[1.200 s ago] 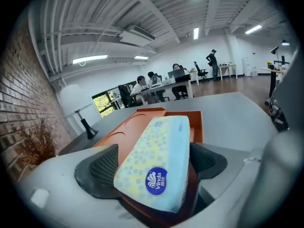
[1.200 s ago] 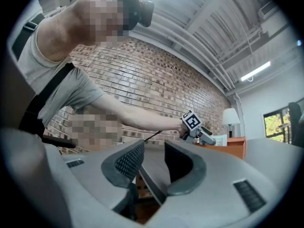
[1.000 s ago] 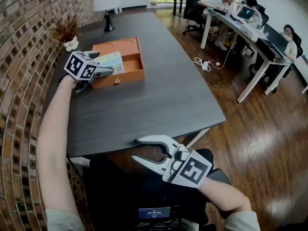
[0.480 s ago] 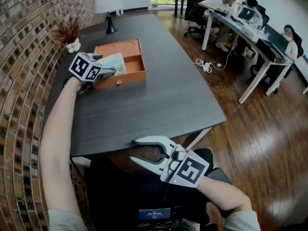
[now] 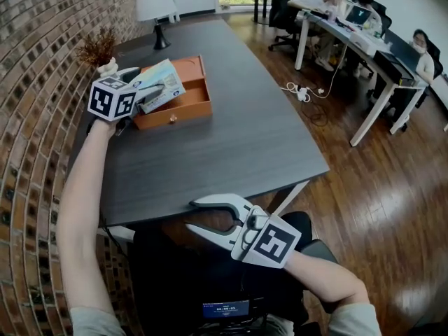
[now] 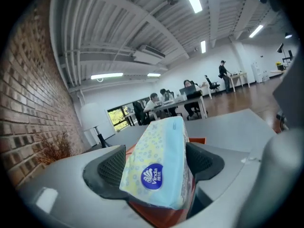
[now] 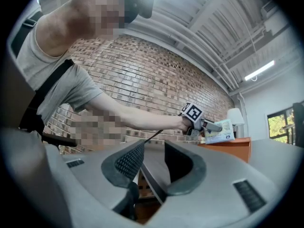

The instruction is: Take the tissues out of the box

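A pale blue and yellow tissue pack [image 5: 162, 81] hangs tilted above the orange wooden box [image 5: 183, 111] at the far left of the dark table [image 5: 231, 142]. My left gripper [image 5: 157, 89] has the pack between its pads, and its jaws are closing on it. In the left gripper view the pack [image 6: 159, 167] fills the gap and touches both pads, with the orange box [image 6: 159, 213] just below. My right gripper [image 5: 197, 215] stands open and empty below the table's near edge. The right gripper view shows its jaws [image 7: 154, 163] apart, with the pack [image 7: 220, 130] far off.
A white lamp [image 5: 154, 4] and a dried plant [image 5: 96, 46] stand at the table's far left end by the brick wall. People sit at desks [image 5: 364, 44] on the right. Wooden floor lies beside the table.
My left gripper has risen from the box's left compartment with the tissue pack, which now tilts upward above the box. The right gripper has hardly moved.
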The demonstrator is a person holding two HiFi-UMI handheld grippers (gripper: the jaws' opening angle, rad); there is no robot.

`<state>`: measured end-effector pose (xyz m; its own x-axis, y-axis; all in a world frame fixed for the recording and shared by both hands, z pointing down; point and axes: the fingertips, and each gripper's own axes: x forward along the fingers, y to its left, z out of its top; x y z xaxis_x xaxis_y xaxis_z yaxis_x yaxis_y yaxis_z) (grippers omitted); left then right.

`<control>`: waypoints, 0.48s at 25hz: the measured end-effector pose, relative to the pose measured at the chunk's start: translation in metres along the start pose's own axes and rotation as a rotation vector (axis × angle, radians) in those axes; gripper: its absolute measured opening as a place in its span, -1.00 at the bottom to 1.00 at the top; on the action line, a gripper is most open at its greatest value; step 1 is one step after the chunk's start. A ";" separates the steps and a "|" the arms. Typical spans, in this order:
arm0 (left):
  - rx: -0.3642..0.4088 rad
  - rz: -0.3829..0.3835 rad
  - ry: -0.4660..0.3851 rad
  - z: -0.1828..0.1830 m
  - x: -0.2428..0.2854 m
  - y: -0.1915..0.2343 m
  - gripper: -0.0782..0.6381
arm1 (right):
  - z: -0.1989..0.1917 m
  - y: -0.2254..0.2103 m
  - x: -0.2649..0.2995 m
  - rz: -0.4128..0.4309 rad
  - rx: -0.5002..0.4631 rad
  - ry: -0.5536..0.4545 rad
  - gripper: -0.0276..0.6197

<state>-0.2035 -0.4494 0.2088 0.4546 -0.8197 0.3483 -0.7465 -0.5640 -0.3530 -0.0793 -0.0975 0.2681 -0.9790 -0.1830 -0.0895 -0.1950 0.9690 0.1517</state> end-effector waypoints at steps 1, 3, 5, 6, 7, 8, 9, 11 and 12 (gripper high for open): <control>-0.026 0.013 -0.050 0.009 -0.010 0.000 0.34 | 0.001 0.000 0.000 0.000 0.001 -0.003 -0.50; -0.090 0.032 -0.157 0.026 -0.034 -0.003 0.33 | 0.002 -0.001 0.000 -0.004 0.000 -0.003 -0.50; -0.183 0.025 -0.294 0.038 -0.065 -0.013 0.32 | 0.003 -0.002 0.000 -0.010 -0.003 -0.005 -0.50; -0.238 0.011 -0.374 0.041 -0.082 -0.021 0.31 | 0.003 -0.002 0.001 -0.012 -0.003 -0.007 -0.50; -0.301 -0.008 -0.454 0.041 -0.100 -0.031 0.30 | 0.003 -0.001 0.001 -0.013 -0.002 -0.009 -0.50; -0.377 -0.031 -0.526 0.038 -0.115 -0.040 0.28 | 0.004 -0.001 0.001 -0.014 0.000 -0.011 -0.50; -0.464 -0.059 -0.586 0.033 -0.127 -0.050 0.26 | 0.004 -0.001 0.001 -0.015 0.001 -0.012 -0.50; -0.626 -0.113 -0.636 0.014 -0.132 -0.070 0.23 | 0.003 -0.001 0.000 -0.015 -0.005 -0.003 -0.50; -0.672 -0.121 -0.616 0.001 -0.128 -0.078 0.22 | 0.002 -0.001 0.001 -0.013 -0.013 0.005 -0.50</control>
<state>-0.2032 -0.3007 0.1909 0.5823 -0.7760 -0.2425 -0.7149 -0.6308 0.3017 -0.0801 -0.0981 0.2658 -0.9766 -0.1967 -0.0869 -0.2087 0.9643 0.1629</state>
